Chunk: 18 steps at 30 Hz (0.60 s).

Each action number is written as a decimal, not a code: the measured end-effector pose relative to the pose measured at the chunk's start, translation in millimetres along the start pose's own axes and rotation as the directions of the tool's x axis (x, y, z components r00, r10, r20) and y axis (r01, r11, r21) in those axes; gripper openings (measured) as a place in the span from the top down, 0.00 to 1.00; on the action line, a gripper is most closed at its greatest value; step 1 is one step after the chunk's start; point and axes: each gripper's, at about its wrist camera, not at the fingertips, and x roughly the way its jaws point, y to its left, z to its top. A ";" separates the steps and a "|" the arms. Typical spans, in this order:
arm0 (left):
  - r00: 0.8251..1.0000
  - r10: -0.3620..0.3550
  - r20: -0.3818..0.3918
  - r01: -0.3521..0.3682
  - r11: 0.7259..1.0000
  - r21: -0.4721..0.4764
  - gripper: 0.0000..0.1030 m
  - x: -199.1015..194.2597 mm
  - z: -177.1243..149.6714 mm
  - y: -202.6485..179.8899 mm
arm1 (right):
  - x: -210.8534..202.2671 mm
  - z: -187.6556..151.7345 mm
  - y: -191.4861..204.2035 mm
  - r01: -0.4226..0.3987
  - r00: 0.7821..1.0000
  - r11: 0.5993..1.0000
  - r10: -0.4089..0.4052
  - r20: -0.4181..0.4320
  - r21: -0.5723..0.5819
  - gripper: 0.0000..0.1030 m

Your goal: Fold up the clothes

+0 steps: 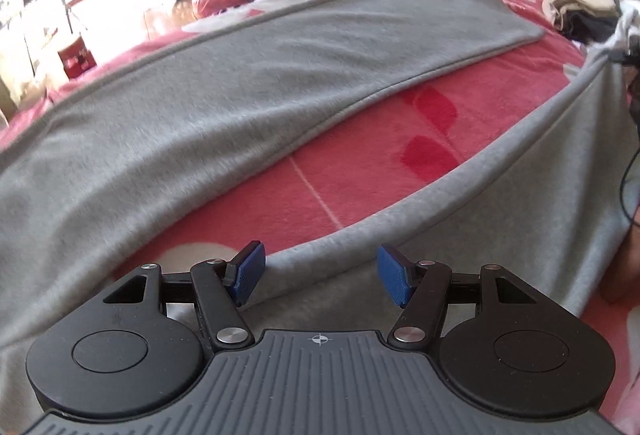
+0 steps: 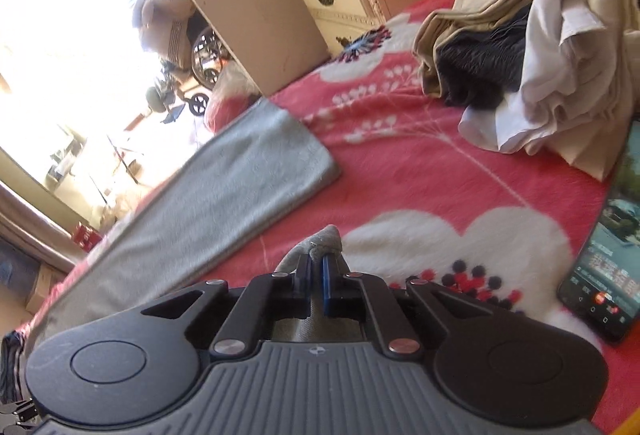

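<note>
Lying across a bed's fleecy pink floral blanket [image 1: 360, 171], the soft grey knit trousers [image 1: 208, 83] spread one leg flat toward the far edge. The right tool [image 2: 317, 277] pinches the other leg's hem, jaws closed on it. The left tool [image 1: 320, 273] gapes wide above the grey cloth, gripping nothing. Crumpled beige, dark and white clothes [image 2: 540, 35] heap near a phone [image 2: 604, 259].

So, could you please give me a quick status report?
Left gripper open over grey trousers. Right gripper shut on one leg end. Phone beside right gripper.
</note>
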 end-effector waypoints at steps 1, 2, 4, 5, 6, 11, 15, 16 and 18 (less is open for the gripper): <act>1.000 0.012 -0.002 -0.012 1.000 0.022 0.40 1.2 0.0 -0.8 | 0.4 -0.1 -0.8 -0.002 1.000 1.000 0.002 0.003 0.010 0.96; 1.000 0.024 -0.004 -0.024 0.999 0.045 0.40 2.6 0.0 -1.8 | 0.9 -0.3 -1.7 -0.005 1.000 1.000 0.004 0.005 0.021 0.96; 1.000 0.027 -0.004 -0.026 0.996 0.086 0.40 7.1 0.7 -4.6 | 1.8 -0.5 -3.3 -0.009 1.000 0.999 0.009 0.011 0.042 0.96; 1.000 0.019 -0.003 -0.019 0.994 0.103 0.40 9.1 1.0 -6.0 | 2.2 -0.7 -4.2 -0.011 1.000 0.999 0.011 0.014 0.052 0.96; 1.000 -0.005 -0.001 0.005 0.993 0.116 0.40 10.6 1.2 -7.7 | 2.8 -0.7 -4.8 -0.015 1.000 0.998 0.014 0.016 0.063 0.96; 0.997 -0.077 -0.011 0.078 0.979 0.186 0.47 21.2 1.4 -19.5 | 8.2 2.6 -2.9 -0.037 0.999 0.994 0.034 0.030 0.107 0.96; 0.998 -0.070 -0.005 0.070 0.970 0.233 0.78 25.2 -0.6 -29.0 | 8.2 3.0 -3.3 -0.042 0.998 0.990 0.037 0.042 0.132 0.96; 0.998 -0.066 0.003 0.064 0.970 0.234 0.90 24.6 -0.5 -29.9 | 6.5 2.6 -3.0 -0.043 0.998 0.990 0.037 0.047 0.135 0.96; 0.998 -0.057 0.036 0.049 0.980 0.194 0.95 20.2 1.6 -26.1 | 2.7 2.6 -1.7 -0.048 0.998 0.991 0.041 0.057 0.129 0.96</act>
